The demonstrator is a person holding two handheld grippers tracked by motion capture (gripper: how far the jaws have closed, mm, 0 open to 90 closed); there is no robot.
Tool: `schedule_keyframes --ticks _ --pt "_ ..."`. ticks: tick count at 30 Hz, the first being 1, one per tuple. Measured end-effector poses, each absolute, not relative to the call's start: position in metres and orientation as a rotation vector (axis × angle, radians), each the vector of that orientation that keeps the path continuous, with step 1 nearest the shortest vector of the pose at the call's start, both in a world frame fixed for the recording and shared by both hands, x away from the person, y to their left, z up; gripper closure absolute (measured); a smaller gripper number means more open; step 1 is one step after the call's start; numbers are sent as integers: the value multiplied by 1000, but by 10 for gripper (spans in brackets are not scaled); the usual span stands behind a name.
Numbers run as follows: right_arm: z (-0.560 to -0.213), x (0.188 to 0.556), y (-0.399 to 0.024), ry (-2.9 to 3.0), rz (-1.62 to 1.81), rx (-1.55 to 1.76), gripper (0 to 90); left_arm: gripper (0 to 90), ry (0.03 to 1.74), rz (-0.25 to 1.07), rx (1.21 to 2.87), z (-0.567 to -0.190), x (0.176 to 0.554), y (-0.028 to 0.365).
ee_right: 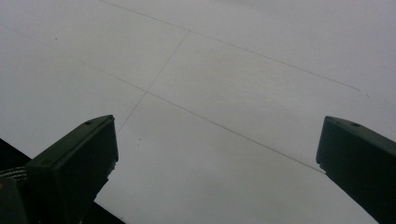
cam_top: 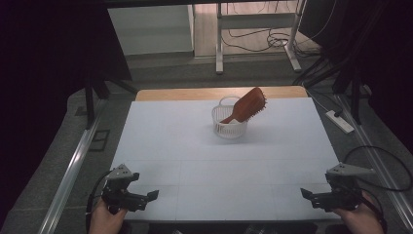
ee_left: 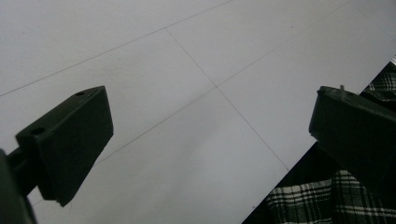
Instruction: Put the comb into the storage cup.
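Brown wooden hairbrush (cam_top: 249, 104) sits propped in small white plastic basket (cam_top: 229, 127) at table centre-far, head tilted up-right. Well ahead of both my claws. Left gripper (cam_top: 144, 197) and right gripper (cam_top: 311, 196) near front edge, jaws apart, empty. Right slightly nearer brush head.

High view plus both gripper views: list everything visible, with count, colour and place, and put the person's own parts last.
basket: 1, white, far middle of the table, upright
hairbrush: 1, reddish-brown wood, standing tilted in the basket, head up toward the right
table: 1, white top with thin seam lines, wooden far edge
power strip: 1, white, floor right of the table
left gripper: 1, black, near left corner, jaws apart, empty
right gripper: 1, black, near right corner, jaws apart, empty
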State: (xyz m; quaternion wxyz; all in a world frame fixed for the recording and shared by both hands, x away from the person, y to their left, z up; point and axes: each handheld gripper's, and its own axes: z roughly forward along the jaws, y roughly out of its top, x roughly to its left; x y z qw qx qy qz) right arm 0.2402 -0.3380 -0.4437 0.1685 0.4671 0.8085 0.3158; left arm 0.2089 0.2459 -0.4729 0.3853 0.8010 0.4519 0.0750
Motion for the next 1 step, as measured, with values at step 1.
schedule_keyframes --ticks 1 --pt "-444 240 -338 2300 895 1327 0 5 1152 190 2038 -473 209 246"
